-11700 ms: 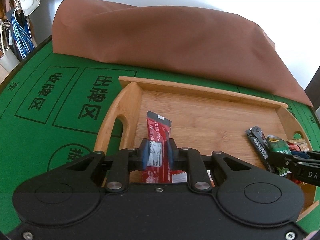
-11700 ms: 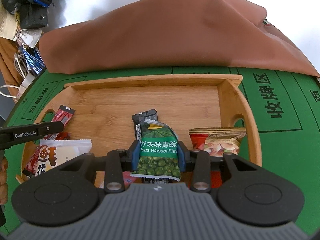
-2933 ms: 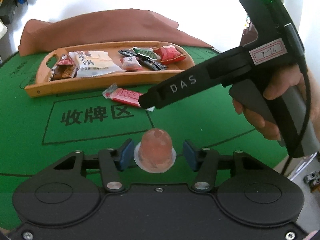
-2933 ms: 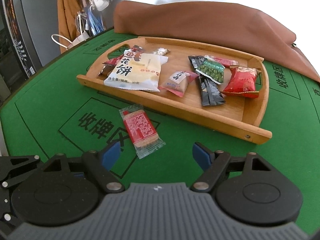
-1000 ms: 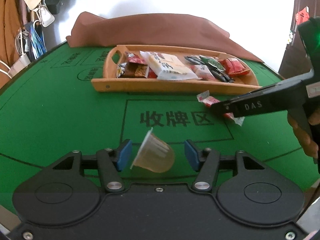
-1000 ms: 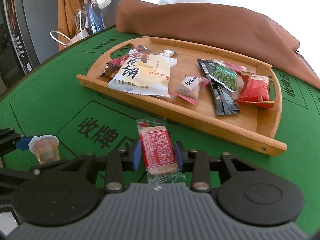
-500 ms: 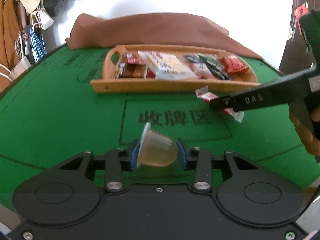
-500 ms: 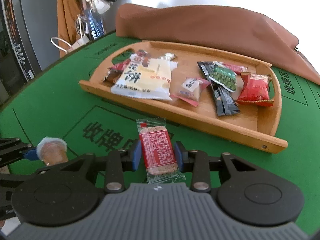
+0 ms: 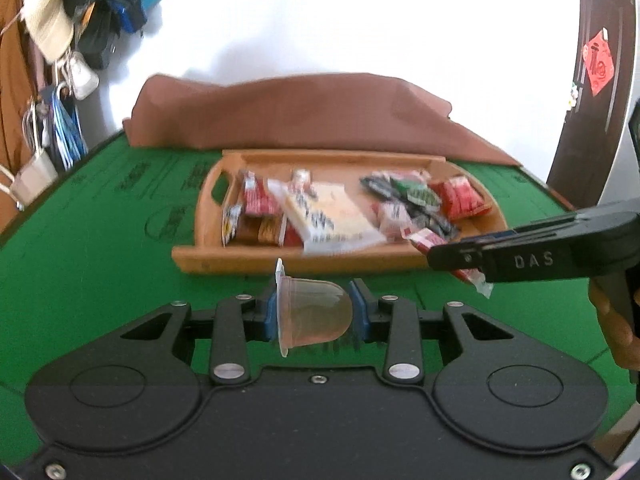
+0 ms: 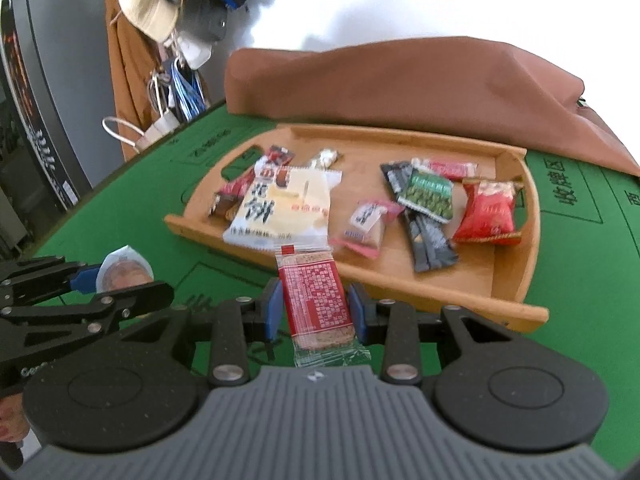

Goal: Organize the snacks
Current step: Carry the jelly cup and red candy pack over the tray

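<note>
Both tongs have lifted nearer the tray [image 10: 520, 304]; left tongs [image 9: 315, 312] clamp a translucent jelly cup [image 9: 314, 312]; right tongs [image 10: 315, 310] clamp a red-checked bar [image 10: 316, 300].

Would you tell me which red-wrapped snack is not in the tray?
The red checkered wafer pack, clamped in the right tool over the green felt; the other red packets lie inside the wooden tray.

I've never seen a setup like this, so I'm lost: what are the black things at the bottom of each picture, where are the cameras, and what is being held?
Each black shape is a hand-held two-finger gripper; a person holds one in each hand, and a fisheye camera on each looks forward along its fingers. In the left view, the left gripper clamps a clear jelly cup lying sideways. In the right view, the right gripper clamps a red wafer packet. Ahead, on a green table, a wooden tray holds other snack packets.
</note>
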{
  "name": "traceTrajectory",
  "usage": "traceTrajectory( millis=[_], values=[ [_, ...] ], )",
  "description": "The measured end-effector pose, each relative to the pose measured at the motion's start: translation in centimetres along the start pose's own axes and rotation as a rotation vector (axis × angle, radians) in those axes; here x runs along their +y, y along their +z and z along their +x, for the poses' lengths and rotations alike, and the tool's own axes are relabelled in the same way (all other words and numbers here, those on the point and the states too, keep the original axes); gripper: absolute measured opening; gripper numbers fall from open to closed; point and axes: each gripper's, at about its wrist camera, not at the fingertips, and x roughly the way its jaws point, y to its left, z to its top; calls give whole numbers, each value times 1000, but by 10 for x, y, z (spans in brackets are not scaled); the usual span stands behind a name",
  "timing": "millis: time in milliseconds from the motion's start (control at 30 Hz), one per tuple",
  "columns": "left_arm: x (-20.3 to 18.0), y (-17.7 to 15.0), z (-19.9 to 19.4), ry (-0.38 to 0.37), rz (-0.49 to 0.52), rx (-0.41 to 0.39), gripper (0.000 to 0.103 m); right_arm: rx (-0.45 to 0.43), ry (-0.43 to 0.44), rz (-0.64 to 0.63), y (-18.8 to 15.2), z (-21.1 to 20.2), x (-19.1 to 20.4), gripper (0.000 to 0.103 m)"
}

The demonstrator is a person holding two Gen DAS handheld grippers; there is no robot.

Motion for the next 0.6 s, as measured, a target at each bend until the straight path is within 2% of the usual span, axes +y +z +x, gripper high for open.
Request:
traceTrajectory(
  millis=[333,600],
  values=[
    [1,63,22,-1,-4,-49,34,-68,-36,48,38,-6,-17,40],
    [9,105,68,1,-42,-8,34,-66,-70,107,67,16,-34,40]
  ],
)
